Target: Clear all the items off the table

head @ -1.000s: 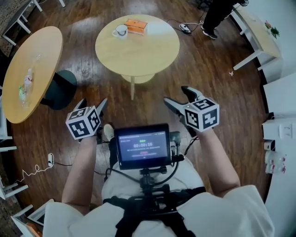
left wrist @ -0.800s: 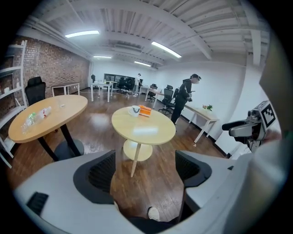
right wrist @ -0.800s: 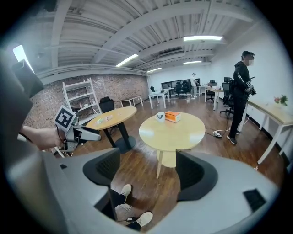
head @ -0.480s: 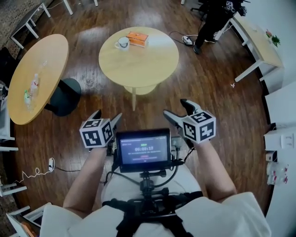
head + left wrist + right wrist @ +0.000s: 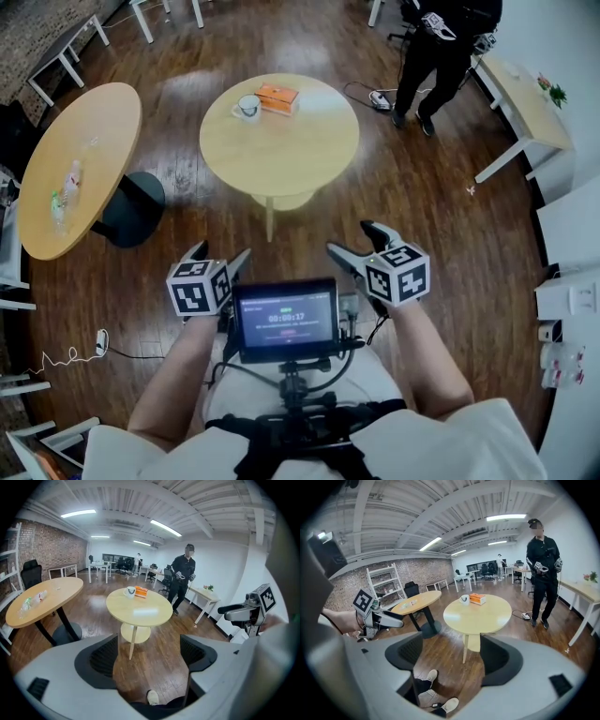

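White ceramic mug and flat orange box are sitting near the far edge of the round pale wooden tabletop, with open wooden floor lying around it. The left hand-held gripper and right hand-held gripper are hovering on the near side, jaws apart and empty.

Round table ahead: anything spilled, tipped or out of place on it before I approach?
Nothing stands out. The white mug stands upright beside the orange box, which lies flat, both near the far edge of the round table. No spill shows.

Open wood floor up to round table, mug and orange box at far edge
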Demonstrator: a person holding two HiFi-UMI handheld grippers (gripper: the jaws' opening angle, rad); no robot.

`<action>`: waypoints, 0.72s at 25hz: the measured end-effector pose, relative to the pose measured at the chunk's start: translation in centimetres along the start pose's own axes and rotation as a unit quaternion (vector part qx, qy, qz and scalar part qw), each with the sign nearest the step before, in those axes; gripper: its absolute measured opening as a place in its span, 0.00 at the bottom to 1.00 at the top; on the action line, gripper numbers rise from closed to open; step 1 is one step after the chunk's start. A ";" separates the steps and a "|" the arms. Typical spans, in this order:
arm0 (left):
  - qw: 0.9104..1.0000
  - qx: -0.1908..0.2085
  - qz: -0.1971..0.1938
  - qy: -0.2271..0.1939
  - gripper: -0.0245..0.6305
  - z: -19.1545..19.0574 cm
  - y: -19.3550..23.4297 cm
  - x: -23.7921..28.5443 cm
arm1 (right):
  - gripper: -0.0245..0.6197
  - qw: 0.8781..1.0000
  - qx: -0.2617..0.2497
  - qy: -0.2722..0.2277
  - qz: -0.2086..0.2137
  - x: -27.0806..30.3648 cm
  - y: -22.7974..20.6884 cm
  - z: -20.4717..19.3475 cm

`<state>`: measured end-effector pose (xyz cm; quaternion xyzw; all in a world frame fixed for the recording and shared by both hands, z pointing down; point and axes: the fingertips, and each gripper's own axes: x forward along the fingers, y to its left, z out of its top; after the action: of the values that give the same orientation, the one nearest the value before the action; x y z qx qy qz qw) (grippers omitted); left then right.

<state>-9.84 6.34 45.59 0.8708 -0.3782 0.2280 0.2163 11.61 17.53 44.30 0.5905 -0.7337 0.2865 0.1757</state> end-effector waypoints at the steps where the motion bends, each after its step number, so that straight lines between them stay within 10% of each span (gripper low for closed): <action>1: 1.000 -0.003 -0.003 0.003 0.68 -0.2 0.0 0.1 | 0.64 1.000 0.001 0.001 0.001 0.1 0.0 -0.1; 18: 1.000 -0.002 -0.024 -0.017 0.68 2.8 -1.0 3.2 | 0.64 1.000 0.008 0.011 0.019 1.1 -3.4 -0.4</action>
<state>-6.45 3.64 44.95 0.8828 -0.3613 0.2073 0.2173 14.56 16.47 45.95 0.5745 -0.7404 0.3027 0.1734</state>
